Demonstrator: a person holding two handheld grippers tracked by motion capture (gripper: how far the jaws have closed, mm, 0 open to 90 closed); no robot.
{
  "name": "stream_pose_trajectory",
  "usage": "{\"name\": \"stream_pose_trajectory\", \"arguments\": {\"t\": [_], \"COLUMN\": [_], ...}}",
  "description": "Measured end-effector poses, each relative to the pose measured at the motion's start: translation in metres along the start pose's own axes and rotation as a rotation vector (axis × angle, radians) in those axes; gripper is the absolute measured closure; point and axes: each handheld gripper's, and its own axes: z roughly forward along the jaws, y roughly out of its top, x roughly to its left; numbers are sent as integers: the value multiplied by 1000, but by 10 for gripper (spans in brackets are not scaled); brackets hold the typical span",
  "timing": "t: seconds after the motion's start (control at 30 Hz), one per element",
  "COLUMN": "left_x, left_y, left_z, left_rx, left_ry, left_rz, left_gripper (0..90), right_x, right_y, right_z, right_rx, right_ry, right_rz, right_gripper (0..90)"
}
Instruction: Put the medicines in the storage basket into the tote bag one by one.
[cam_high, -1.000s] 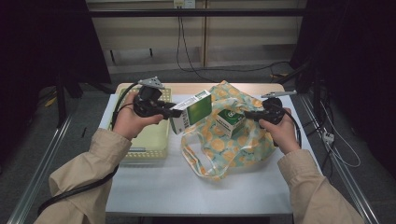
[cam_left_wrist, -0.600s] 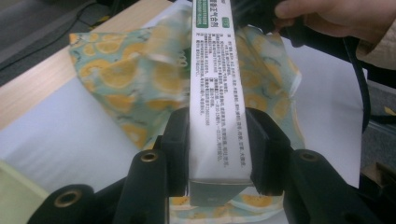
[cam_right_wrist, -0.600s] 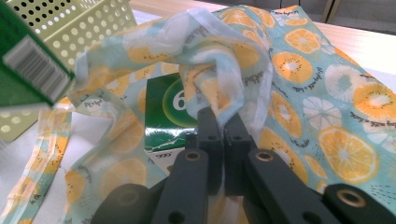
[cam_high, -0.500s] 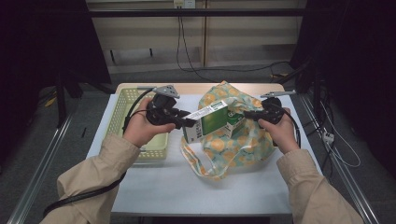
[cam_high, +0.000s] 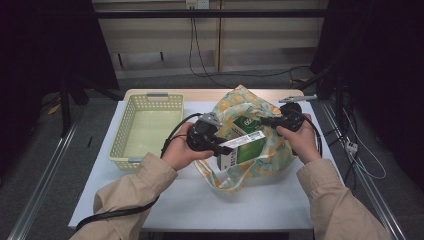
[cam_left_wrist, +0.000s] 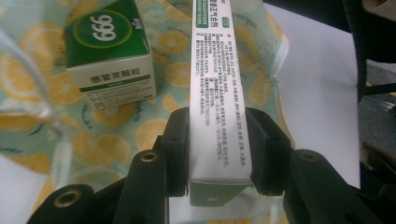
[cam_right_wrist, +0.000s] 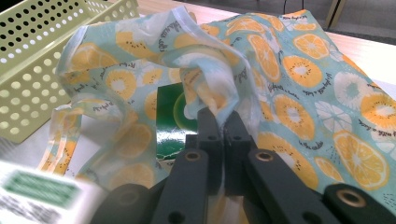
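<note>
A cloth bag printed with orange slices (cam_high: 240, 107) (cam_right_wrist: 299, 70) lies on the white table (cam_high: 280, 200). My right gripper (cam_high: 263, 120) (cam_right_wrist: 223, 122) is shut on the bag's rim and holds the mouth up. A long green-and-white box (cam_high: 242, 146) (cam_left_wrist: 218, 98) is clamped between the pads of my left gripper (cam_high: 223, 145) (cam_left_wrist: 218, 151), over the bag's opening. Inside the bag lies a second green box marked 999 (cam_left_wrist: 109, 53) (cam_right_wrist: 169, 126) (cam_high: 245, 123).
A pale yellow perforated basket (cam_high: 131, 145) (cam_right_wrist: 35, 51) stands at the left of the table, beside the bag. The bag's handles (cam_high: 220, 181) trail toward the front edge. Cables and dark frames surround the table.
My left gripper has carried the long box to the right and down, from beside the basket to over the bag's mouth. The right gripper has kept its hold on the bag.
</note>
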Motion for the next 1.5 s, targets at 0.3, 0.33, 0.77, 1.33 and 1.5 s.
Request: {"name": "stream_pose_trajectory", "arguments": {"t": [0.3, 0.33, 0.77, 1.33, 1.5], "left_x": [6, 8, 23, 26, 26], "left_y": [9, 9, 28, 44, 42], "left_z": [37, 40, 74, 101, 105], "left_rx": [7, 4, -45, -85, -106], "left_ry": [45, 57, 104, 143, 111], "left_rz": [-14, -20, -67, -78, -126], "left_gripper": [633, 633, 633, 629, 452], "right_x": [0, 0, -2, 0, 1], "right_y": [1, 1, 5, 7, 5], "right_z": [-5, -6, -9, -3, -2], "right_rx": [-7, -7, -14, -9, -3], "right_ry": [-4, -3, -7, -3, 0], "right_rz": [-4, -3, -4, -5, -8], "right_gripper": [887, 888, 887, 887, 887]}}
